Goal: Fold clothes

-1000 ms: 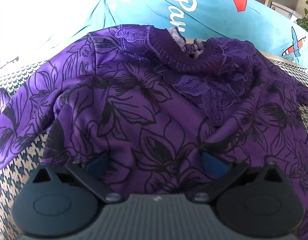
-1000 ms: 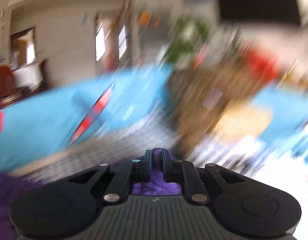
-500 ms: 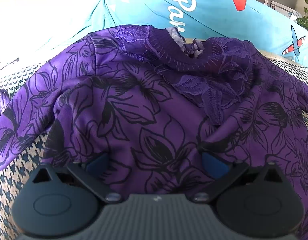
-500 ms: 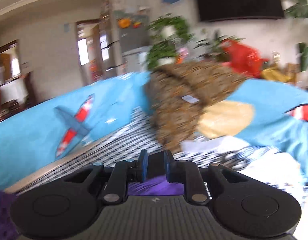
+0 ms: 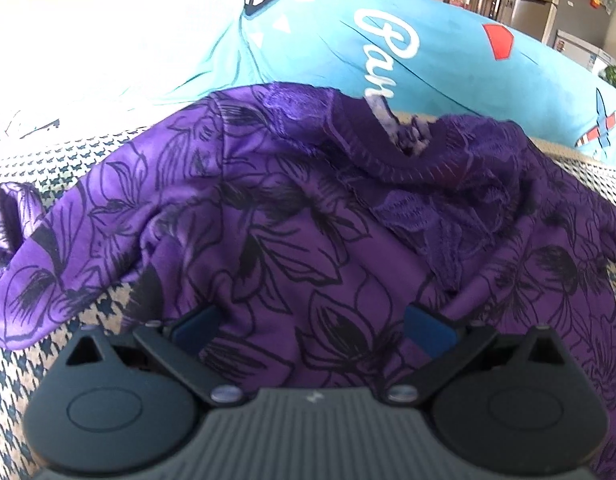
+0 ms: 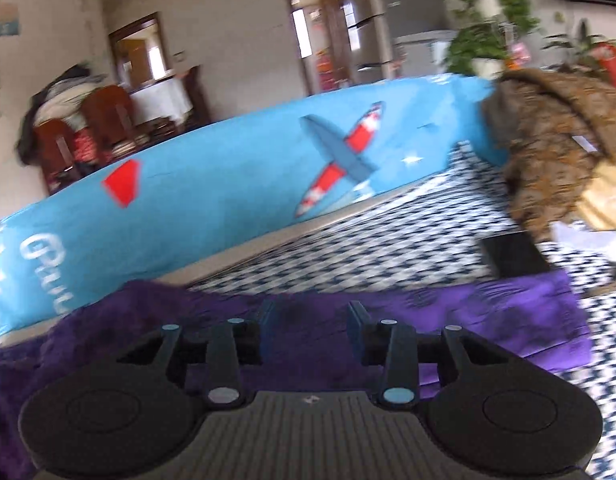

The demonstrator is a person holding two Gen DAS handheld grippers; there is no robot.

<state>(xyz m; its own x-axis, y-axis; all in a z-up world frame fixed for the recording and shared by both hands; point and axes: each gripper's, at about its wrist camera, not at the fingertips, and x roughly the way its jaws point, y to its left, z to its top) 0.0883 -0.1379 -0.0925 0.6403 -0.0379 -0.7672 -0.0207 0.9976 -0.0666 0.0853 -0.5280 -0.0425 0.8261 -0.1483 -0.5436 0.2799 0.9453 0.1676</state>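
Note:
A purple garment with black flower outlines lies crumpled on the houndstooth cover, its lace neckline at the far side and a sleeve trailing left. My left gripper rests low over the garment's near part, jaws wide open, with cloth lying between the blue pads. In the right wrist view my right gripper hovers over a flat stretch of the same purple garment. Its jaws are opening, and the pads stand apart from the cloth below them.
A long blue cushion with white lettering and a plane print lines the far side of the houndstooth cover. A brown patterned garment is heaped at the right, with a dark flat object below it.
My right gripper has swung and tipped downward, and its jaws have gone from nearly shut on purple cloth to clearly parted. The left gripper and the garment under it have stayed put.

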